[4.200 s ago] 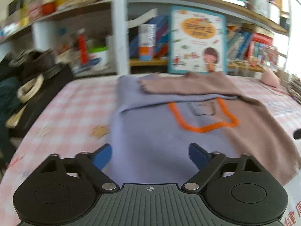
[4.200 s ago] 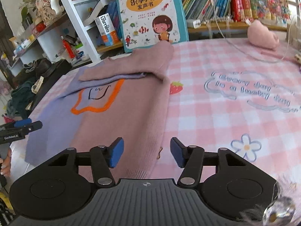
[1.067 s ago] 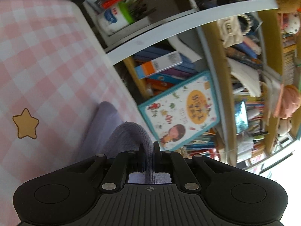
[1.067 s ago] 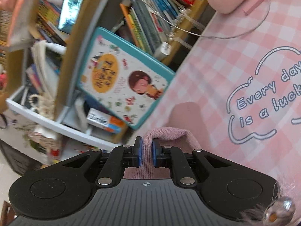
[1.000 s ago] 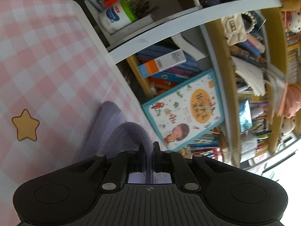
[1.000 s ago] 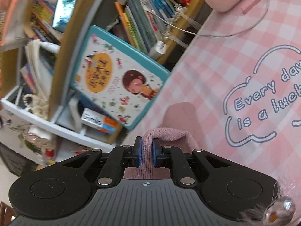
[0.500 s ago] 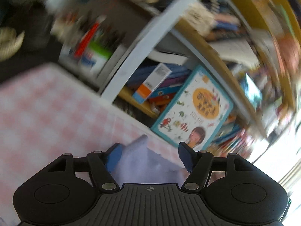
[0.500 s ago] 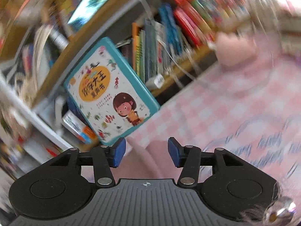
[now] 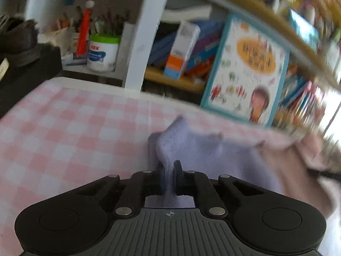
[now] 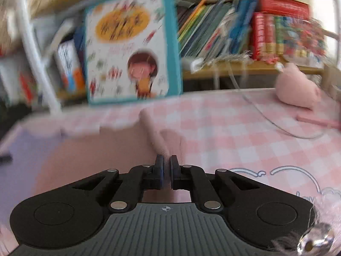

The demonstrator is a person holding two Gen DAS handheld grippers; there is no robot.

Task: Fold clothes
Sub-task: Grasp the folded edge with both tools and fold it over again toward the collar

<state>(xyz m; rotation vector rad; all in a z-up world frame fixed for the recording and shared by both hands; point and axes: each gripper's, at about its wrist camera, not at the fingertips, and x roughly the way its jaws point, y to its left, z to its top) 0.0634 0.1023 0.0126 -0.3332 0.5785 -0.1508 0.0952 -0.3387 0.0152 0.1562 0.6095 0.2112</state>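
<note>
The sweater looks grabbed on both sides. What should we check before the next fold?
1. Left gripper pinching the purple side of the sweater: ok.
2. Right gripper pinching the pink side: ok.
3. Both pinches at matching corners: cannot tell, too blurry.
4. Tablecloth bare ahead for laying cloth down: ok.
5. White cable clear of the sweater: ok, it lies off to the right.
6. Sweater flat, no wrinkles: cannot tell.
</note>
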